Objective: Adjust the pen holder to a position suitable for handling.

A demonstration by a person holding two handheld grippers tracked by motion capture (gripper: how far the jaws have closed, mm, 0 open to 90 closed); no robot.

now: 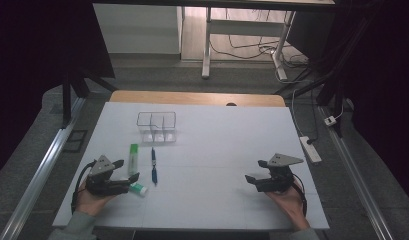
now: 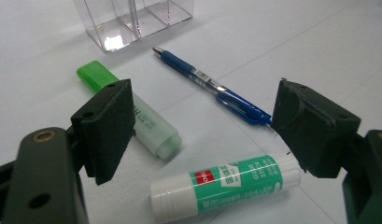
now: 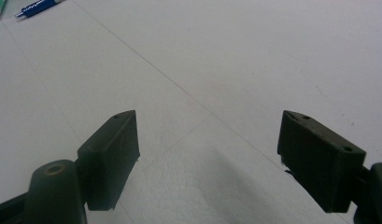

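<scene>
Left gripper view has the glue stick [image 2: 226, 184] lying on its side on the white tabletop [image 2: 319, 42], right between the wide-apart jaws of the left gripper [image 2: 202, 135], nothing pinched yet. Looks light, stiff and smooth plastic, so I'd guess it rolls; best grabbed across the middle of the barrel. Count: one glue stick, one green highlighter [image 2: 128, 109], one blue pen [image 2: 209, 86], one clear divided organizer [image 2: 132, 21] behind them. Right gripper [image 1: 259, 171] sits well apart from it all, jaws spread over bare tabletop.
</scene>
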